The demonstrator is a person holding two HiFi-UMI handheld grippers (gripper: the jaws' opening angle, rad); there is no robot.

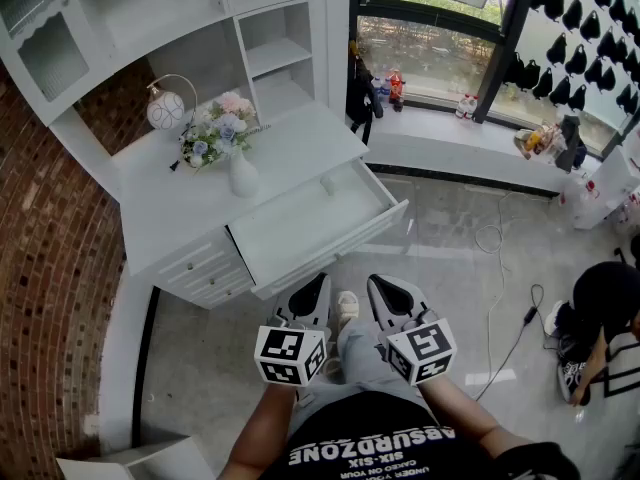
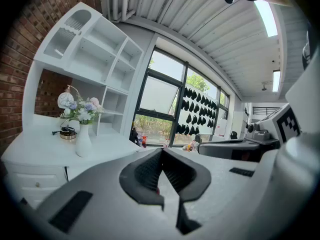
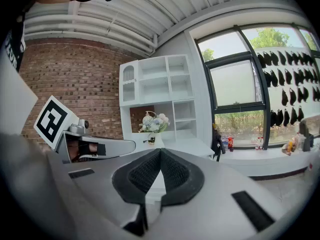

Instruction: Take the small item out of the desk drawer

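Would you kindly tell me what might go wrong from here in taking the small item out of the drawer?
Both the left gripper and right gripper are shut; reaching in without opening the fingers would likely shove the small item instead of grasping it. The item lies near the back of the drawer, by the desk edge, so a gripper may bump it. The vase stands near that edge and could tip.

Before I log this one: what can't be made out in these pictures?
Small item in the open drawer: head view, too small to identify.
Drawer's inside: both gripper views, hidden behind the left claw and right claw.
Person on the floor: head view, cut off by the right edge.
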